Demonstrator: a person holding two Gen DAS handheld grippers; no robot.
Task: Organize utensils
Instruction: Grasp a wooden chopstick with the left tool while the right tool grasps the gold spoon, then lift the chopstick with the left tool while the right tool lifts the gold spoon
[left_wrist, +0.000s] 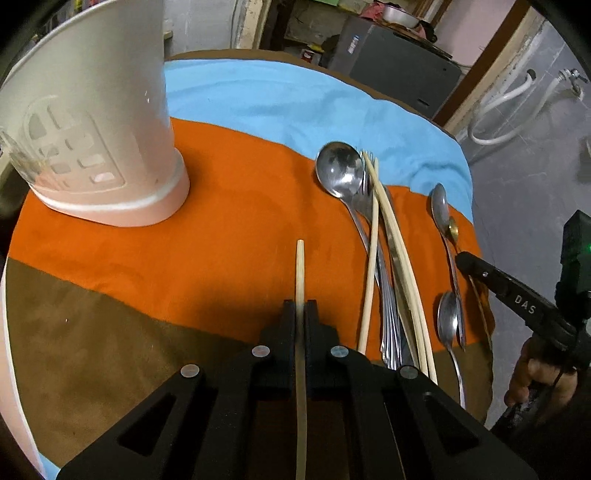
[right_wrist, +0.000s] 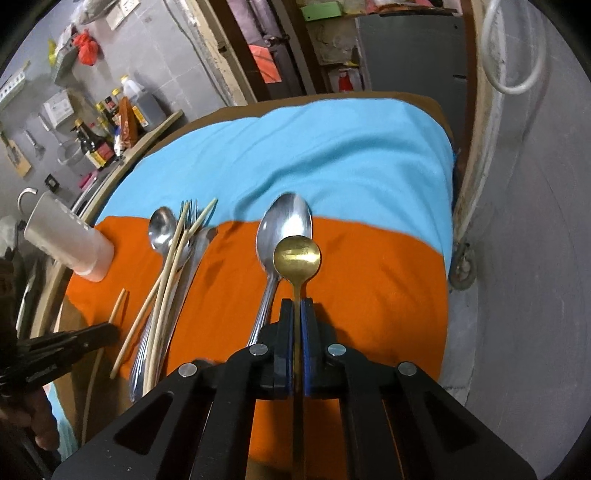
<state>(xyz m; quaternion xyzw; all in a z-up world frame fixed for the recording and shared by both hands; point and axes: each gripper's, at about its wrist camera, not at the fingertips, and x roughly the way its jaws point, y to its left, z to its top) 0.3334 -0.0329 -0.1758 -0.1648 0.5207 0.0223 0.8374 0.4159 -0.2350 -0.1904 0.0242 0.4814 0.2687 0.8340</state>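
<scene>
Fingers of the left gripper (left_wrist: 300, 308) are closed on a chopstick (left_wrist: 300, 266); those of the right gripper (right_wrist: 296, 306) are clamped on a gold spoon (right_wrist: 296, 256), at frame centre. Both are judged lifted for sorting; next, the holder (left_wrist: 110, 129) at upper left must be reached.

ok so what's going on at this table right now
A person is sorting cutlery with a handheld claw in each hand. The left claw is shut on a wooden chopstick, and the right claw is shut on a gold spoon. More chopsticks, spoons and a fork lie on the orange cloth. The white utensil holder stands nearby.
</scene>
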